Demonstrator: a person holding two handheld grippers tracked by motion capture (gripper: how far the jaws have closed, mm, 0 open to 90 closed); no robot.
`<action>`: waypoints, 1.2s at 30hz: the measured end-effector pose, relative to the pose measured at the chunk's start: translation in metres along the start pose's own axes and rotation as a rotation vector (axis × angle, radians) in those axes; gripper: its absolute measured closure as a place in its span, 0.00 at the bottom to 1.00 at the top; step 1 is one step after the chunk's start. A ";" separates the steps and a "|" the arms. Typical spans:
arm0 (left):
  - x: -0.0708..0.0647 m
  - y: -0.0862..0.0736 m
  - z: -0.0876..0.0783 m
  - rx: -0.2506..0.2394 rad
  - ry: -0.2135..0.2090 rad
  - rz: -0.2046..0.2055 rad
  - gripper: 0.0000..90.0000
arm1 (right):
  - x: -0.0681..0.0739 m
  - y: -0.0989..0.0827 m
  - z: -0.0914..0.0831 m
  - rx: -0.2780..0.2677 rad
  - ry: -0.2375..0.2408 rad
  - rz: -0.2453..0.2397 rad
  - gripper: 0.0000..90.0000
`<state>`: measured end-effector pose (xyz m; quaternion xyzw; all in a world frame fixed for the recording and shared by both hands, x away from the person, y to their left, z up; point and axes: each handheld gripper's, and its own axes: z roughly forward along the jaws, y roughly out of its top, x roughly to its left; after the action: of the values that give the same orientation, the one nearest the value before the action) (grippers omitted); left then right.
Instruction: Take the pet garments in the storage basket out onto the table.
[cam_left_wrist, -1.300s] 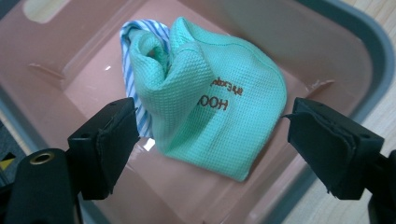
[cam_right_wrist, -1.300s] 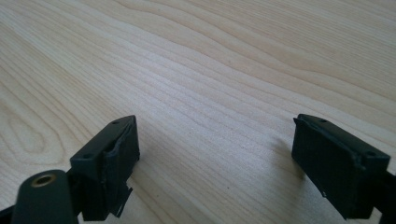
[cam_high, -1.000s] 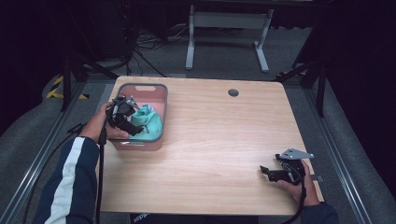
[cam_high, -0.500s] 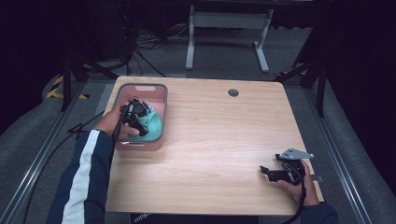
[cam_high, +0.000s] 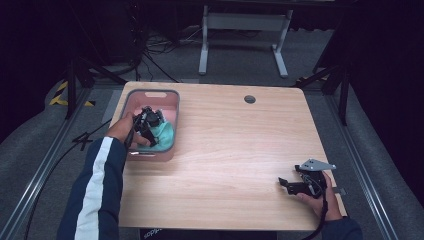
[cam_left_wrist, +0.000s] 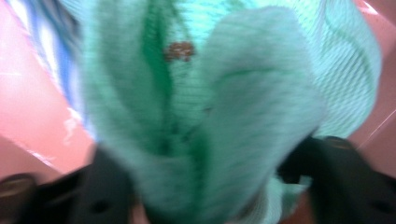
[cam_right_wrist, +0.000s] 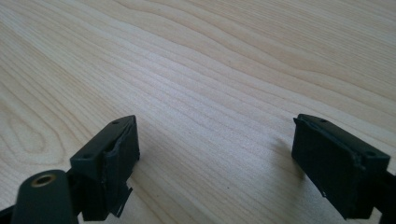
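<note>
Since the earlier frame, the left gripper (cam_high: 150, 120) is being pushed deeper into the pink bin (cam_high: 170, 96) at ten o'clock, fingers straddling the green cloth (cam_left_wrist: 224, 116); grip uncertain, lifting remaining. The right gripper (cam_right_wrist: 215, 158) is being rested spread wide on the table (cam_high: 240, 150).

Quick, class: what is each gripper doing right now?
Left gripper: jaws spread around the green cloth in the pink bin; grip unclear.
Right gripper: open, empty, over the table.

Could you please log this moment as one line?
left tongs: in pink bin, jaws around green cloth | right tongs: open, empty, low over wooden table
</note>
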<state>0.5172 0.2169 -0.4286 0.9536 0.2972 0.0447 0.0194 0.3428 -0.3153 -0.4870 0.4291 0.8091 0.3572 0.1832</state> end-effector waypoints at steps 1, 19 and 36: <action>-0.001 0.000 0.000 0.002 0.005 -0.002 0.60 | 0.000 0.000 0.000 0.000 0.000 0.000 0.17; -0.004 -0.021 -0.036 -0.148 0.096 -0.024 0.80 | 0.000 0.000 0.000 0.000 0.000 0.000 0.17; -0.013 -0.040 -0.089 -0.290 0.163 -0.017 0.80 | 0.000 0.000 0.000 0.000 0.000 0.000 0.17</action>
<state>0.4758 0.2432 -0.3434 0.9313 0.2965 0.1644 0.1331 0.3429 -0.3153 -0.4870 0.4291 0.8091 0.3572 0.1831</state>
